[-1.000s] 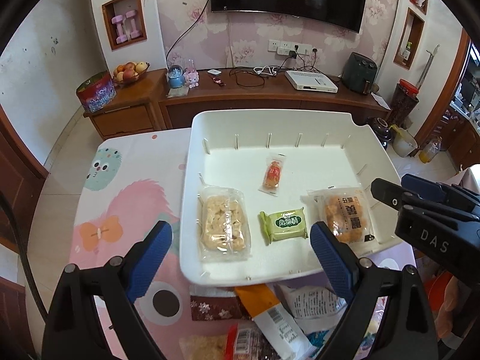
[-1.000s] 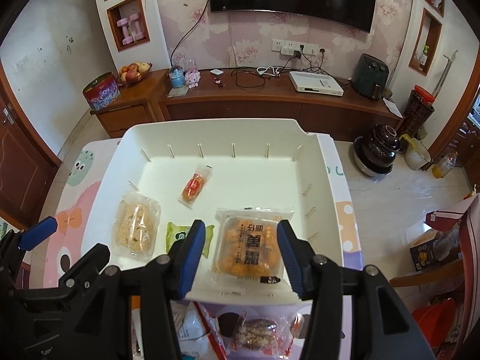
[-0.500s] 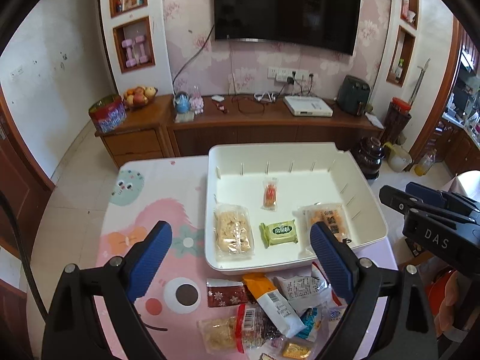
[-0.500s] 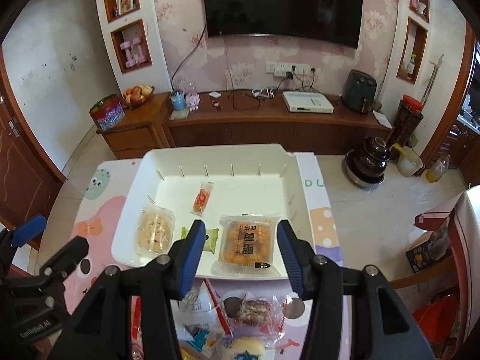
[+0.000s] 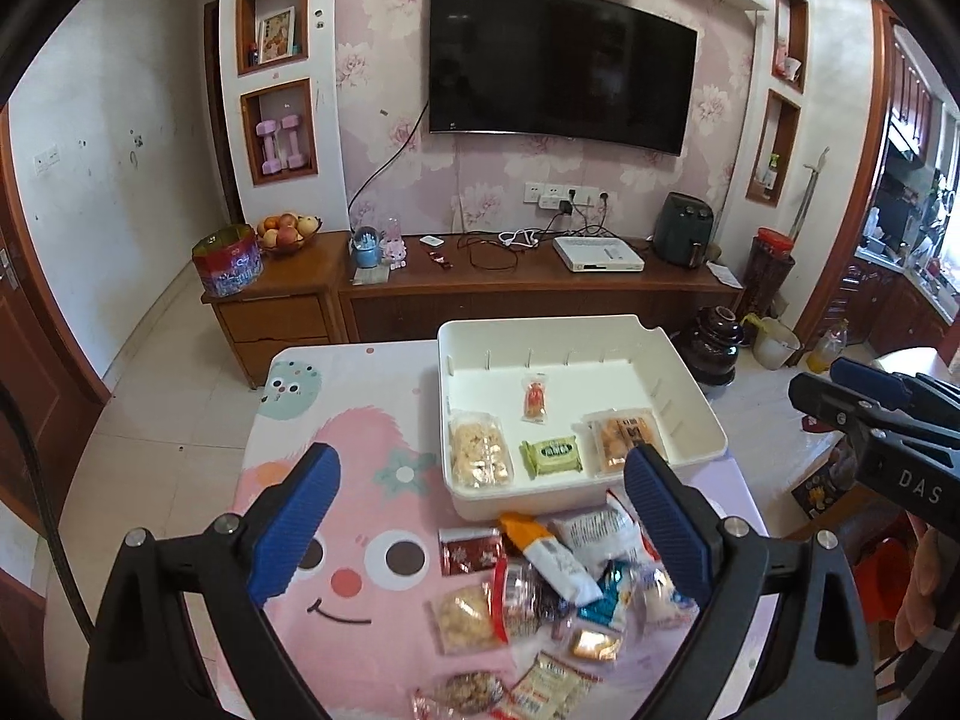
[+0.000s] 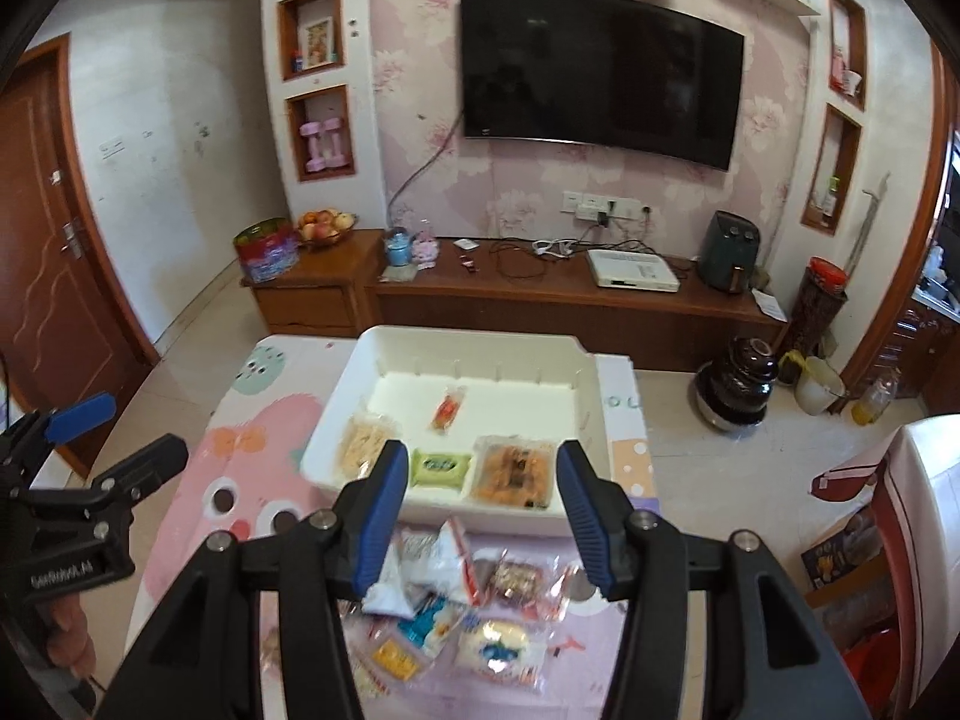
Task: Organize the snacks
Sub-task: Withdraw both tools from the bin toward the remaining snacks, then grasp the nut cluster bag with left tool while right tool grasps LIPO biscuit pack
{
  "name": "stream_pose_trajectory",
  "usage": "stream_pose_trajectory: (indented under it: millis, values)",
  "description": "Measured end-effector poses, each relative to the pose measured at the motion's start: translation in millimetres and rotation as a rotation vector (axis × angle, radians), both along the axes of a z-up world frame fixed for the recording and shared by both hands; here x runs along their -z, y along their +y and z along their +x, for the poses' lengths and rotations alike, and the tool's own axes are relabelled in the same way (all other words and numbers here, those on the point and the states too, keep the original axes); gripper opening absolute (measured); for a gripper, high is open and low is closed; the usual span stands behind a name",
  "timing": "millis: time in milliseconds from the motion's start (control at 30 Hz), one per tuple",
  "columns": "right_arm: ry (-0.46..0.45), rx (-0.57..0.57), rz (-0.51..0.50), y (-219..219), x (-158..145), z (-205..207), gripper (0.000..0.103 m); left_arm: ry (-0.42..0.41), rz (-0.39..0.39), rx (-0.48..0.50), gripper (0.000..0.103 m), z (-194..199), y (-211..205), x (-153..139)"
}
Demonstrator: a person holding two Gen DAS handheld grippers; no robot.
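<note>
Four packets lie in the white tray [image 5: 579,498], seen from the left wrist view at centre frame: a pale biscuit pack [image 5: 480,457] at the tray's lower left, a green packet [image 5: 552,455] beside it, an orange-brown pack [image 5: 624,441] at lower right, and a small red sweet [image 5: 536,399] further back. Below the tray, toward the bottom of the frame, the loose snack pile [image 5: 540,594] sits on the cartoon-print counter [image 5: 336,480]. Left gripper [image 5: 480,525] stands wide apart, nothing between its pads. Compared with a second ago the tray looks much smaller and the pile has come fully into view, so the camera has pulled up and back from the tray.

Right wrist view: tray [image 6: 474,513] at centre, the same four packets inside, orange-brown pack [image 6: 516,471] showing between the fingertips but well beyond them. Right gripper [image 6: 480,504] is empty, jaws part-way apart and opening a little. Snack pile [image 6: 456,606] lies below the tray, blurred. A second ago this gripper hung close over the orange-brown pack; now it is clear of it.

Reading: the orange-brown pack appears placed, both grippers are free, and the likely next step is a fresh pick from the pile. Much of the sorting remains.
</note>
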State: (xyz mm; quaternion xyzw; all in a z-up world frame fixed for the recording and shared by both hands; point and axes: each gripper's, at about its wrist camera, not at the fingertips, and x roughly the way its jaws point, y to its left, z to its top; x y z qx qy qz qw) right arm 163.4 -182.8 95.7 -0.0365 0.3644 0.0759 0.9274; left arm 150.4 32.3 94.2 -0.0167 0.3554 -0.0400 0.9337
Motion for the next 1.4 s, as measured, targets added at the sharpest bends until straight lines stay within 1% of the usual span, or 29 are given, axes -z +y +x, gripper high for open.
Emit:
stream_pose_trajectory:
  millis: [133, 300, 367, 467, 567, 700, 867, 933, 1000, 1033, 1100, 1133, 1200, 1233, 1333, 1367, 1400]
  values:
    - [0.014, -0.047, 0.024, 2, 9, -25, 0.052, -0.016, 0.012, 0.018, 0.098, -28, 9, 7]
    - [0.044, -0.097, -0.014, 16, 38, -55, 0.052, -0.004, 0.05, 0.054, 0.098, -55, 15, 30]
    - [0.068, -0.119, -0.021, 22, 51, -61, 0.052, 0.003, 0.085, 0.088, 0.098, -64, 14, 41]
    - [0.099, -0.14, -0.046, 31, 74, -69, 0.052, 0.004, 0.161, 0.139, 0.098, -75, 12, 61]
    - [0.139, -0.15, -0.068, 38, 100, -75, 0.052, 0.045, 0.19, 0.206, 0.098, -84, 10, 89]
    - [0.239, -0.143, -0.052, 42, 139, -74, 0.052, 0.114, 0.234, 0.287, 0.098, -90, 5, 131]
    - [0.329, -0.12, -0.034, 45, 180, -74, 0.052, 0.215, 0.333, 0.388, 0.098, -83, -4, 190]
    - [0.371, -0.112, -0.017, 47, 196, -73, 0.052, 0.251, 0.358, 0.408, 0.098, -76, -6, 209]
    - [0.417, -0.105, -0.003, 50, 213, -72, 0.052, 0.279, 0.372, 0.42, 0.095, -69, -5, 225]
    - [0.432, -0.102, 0.002, 52, 218, -72, 0.052, 0.29, 0.374, 0.422, 0.094, -66, -4, 231]
    - [0.471, -0.092, 0.018, 56, 234, -70, 0.052, 0.322, 0.353, 0.429, 0.086, -57, -2, 242]
    - [0.486, -0.087, 0.026, 57, 239, -70, 0.052, 0.336, 0.33, 0.433, 0.084, -54, -1, 245]
    - [0.526, -0.079, 0.053, 61, 251, -68, 0.052, 0.358, 0.285, 0.436, 0.076, -49, 3, 249]
    - [0.54, -0.076, 0.064, 63, 256, -67, 0.052, 0.361, 0.269, 0.437, 0.074, -47, 4, 251]
    - [0.587, -0.065, 0.108, 68, 269, -64, 0.052, 0.366, 0.22, 0.439, 0.061, -46, 7, 254]
    - [0.604, -0.058, 0.131, 69, 272, -63, 0.054, 0.367, 0.21, 0.437, 0.059, -46, 8, 255]
    - [0.599, -0.05, 0.147, 70, 272, -62, 0.054, 0.359, 0.201, 0.432, 0.058, -46, 10, 255]
